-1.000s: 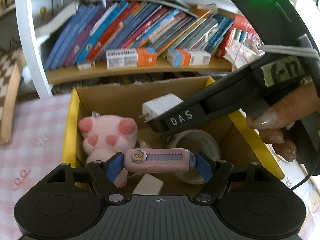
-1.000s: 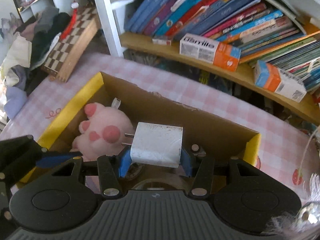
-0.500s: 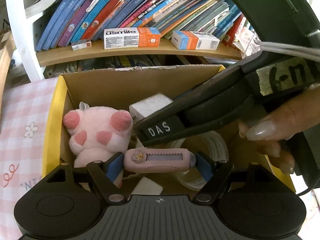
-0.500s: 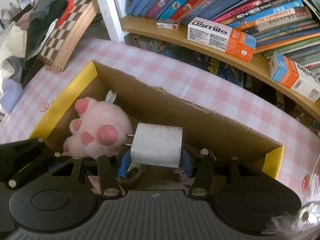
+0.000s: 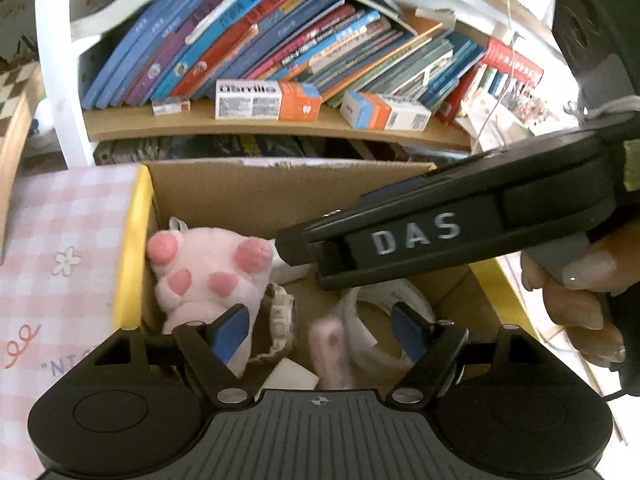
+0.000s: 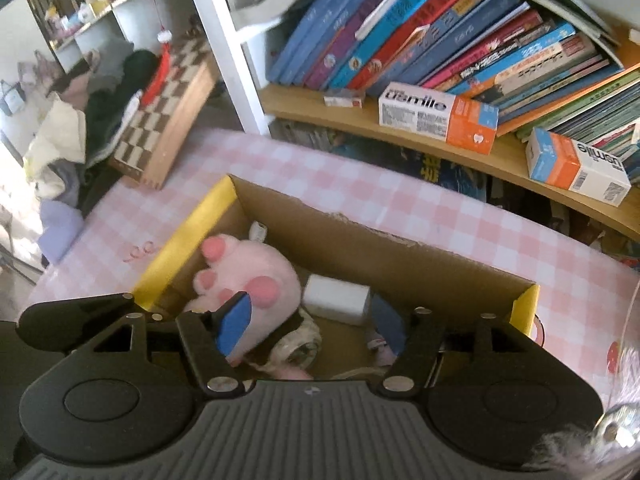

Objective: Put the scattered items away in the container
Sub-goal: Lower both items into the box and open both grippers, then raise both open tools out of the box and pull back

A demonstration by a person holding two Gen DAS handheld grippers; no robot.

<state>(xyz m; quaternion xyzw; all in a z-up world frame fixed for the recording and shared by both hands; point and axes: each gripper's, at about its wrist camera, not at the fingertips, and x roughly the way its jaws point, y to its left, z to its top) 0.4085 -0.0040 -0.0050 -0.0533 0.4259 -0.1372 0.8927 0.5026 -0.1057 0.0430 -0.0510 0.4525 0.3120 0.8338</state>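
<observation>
A cardboard box (image 5: 256,196) with yellow flaps holds a pink plush paw (image 5: 208,276), a watch (image 5: 282,320), a tape roll (image 5: 384,312) and a white eraser (image 5: 290,376). My left gripper (image 5: 320,332) hovers open over the box. A pink utility knife (image 5: 332,344) lies on the box floor beneath it, free of the pads. My right gripper (image 6: 312,326) is above the same box (image 6: 184,240) with its jaws opening and nothing pressed between them. The white charger (image 6: 336,304) rests in the box beside the plush paw (image 6: 248,280). The right gripper's black finger (image 5: 400,240) crosses the left wrist view.
The box stands on a pink checked tablecloth (image 6: 360,184). Behind it a bookshelf (image 5: 256,128) carries leaning books and two toothpaste cartons (image 6: 438,116). A chessboard (image 6: 172,108) and a heap of clothes (image 6: 80,120) lie at the far left. A hand (image 5: 576,296) holds the right gripper.
The pink utility knife has left the left gripper's pads and dropped into the box. The right gripper has let go of the white charger, which now lies in the box, and has risen.
</observation>
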